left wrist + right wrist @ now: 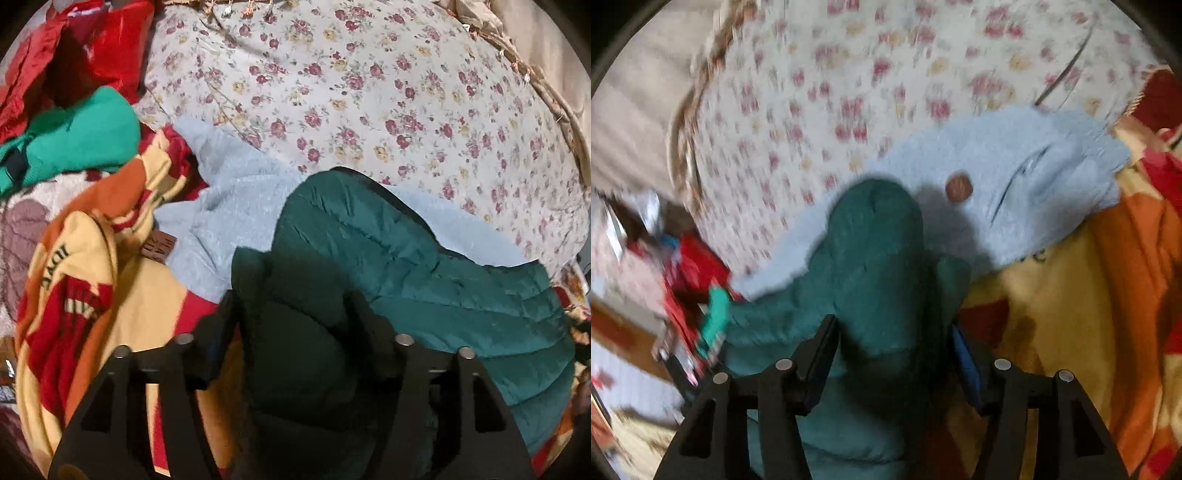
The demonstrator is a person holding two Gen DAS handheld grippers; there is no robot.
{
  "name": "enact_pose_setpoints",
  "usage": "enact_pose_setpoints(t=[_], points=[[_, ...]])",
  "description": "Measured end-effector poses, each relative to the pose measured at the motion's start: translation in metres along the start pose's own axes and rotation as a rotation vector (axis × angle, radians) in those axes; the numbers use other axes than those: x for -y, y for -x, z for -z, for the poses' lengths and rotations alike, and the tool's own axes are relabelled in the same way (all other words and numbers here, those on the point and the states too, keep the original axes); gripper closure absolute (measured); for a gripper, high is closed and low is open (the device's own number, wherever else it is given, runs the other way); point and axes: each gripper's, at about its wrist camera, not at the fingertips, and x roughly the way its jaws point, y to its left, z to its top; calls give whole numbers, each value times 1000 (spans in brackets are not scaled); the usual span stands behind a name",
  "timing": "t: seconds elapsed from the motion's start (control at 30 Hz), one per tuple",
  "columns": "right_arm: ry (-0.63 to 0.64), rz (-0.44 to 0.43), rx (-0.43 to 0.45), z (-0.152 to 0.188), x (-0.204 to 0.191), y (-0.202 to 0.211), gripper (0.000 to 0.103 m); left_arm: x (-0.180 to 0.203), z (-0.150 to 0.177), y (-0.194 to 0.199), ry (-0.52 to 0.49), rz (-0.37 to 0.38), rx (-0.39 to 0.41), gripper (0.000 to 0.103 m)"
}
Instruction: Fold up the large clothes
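Observation:
A dark green quilted puffer jacket (424,258) lies over a light blue fleece garment (236,206) on a floral bedspread (369,92). My left gripper (291,314) is shut on a bunched part of the green jacket. In the right wrist view the green jacket (868,258) runs up between the fingers, and my right gripper (894,336) is shut on it. The blue fleece (1015,177) with a brown button (959,188) lies beyond it. This view is motion-blurred.
A yellow, orange and red blanket (92,295) is heaped at the left, with a bright green garment (74,144) and a red jacket (92,48) behind it. The blanket also shows at the right of the right wrist view (1089,295). The bed's edge (554,110) curves at right.

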Motion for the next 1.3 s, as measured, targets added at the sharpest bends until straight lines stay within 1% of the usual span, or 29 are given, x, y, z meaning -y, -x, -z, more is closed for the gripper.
enact_pose_setpoints(t=[0.07,0.1,0.13,0.2,0.27,0.3,0.37,0.4,0.43,0.47,0.5,0.53,0.57,0.6,0.63,0.67,0.73,0.8,0.87,0.9,1.03,1.17,1.3], points=[[-18,-9,94,1,-7,25,45,-6,-1,3,23,15,4,35],[-17,-7,125,3,-12,34,45,-9,-2,9,35,3,21,35],[12,17,160,7,-22,45,45,-10,-3,17,32,-21,51,35],[160,86,192,21,-54,55,45,-5,-4,38,-1,-71,146,35],[317,150,199,39,-88,52,43,3,0,60,-51,-88,248,34],[398,178,204,53,-106,47,43,14,5,74,-91,-59,298,33],[524,228,227,77,-136,31,41,29,15,86,-145,6,334,22],[549,235,232,84,-143,23,38,37,21,87,-171,40,339,20],[570,238,231,90,-148,13,25,45,26,81,-201,65,309,20],[577,265,216,94,-150,1,13,52,29,68,-221,66,254,20],[566,305,199,94,-146,-12,10,54,31,54,-225,54,194,20],[530,367,150,91,-137,-29,9,56,33,37,-225,38,123,20],[489,405,87,89,-125,-42,8,56,35,22,-229,22,64,20],[444,404,35,88,-114,-54,7,56,36,15,-222,12,48,20],[422,386,37,87,-109,-56,5,55,36,14,-216,6,49,19],[433,389,38,87,-109,-57,2,56,35,13,-217,1,47,17],[467,416,28,90,-112,-60,0,56,36,12,-221,-4,40,15],[470,427,33,94,-112,-60,0,57,36,12,-219,-8,28,12],[456,425,26,93,-112,-60,0,61,33,9,-220,2,6,3],[449,424,28,93,-111,-60,0,62,34,9,-223,3,0,1],[451,435,34,93,-114,-62,0,63,35,7,-201,-4,10,1],[473,457,20,95,-115,-66,0,60,33,5,-180,6,-11,1],[478,465,1,94,-115,-68,0,65,33,4,-204,-19,-28,0]])
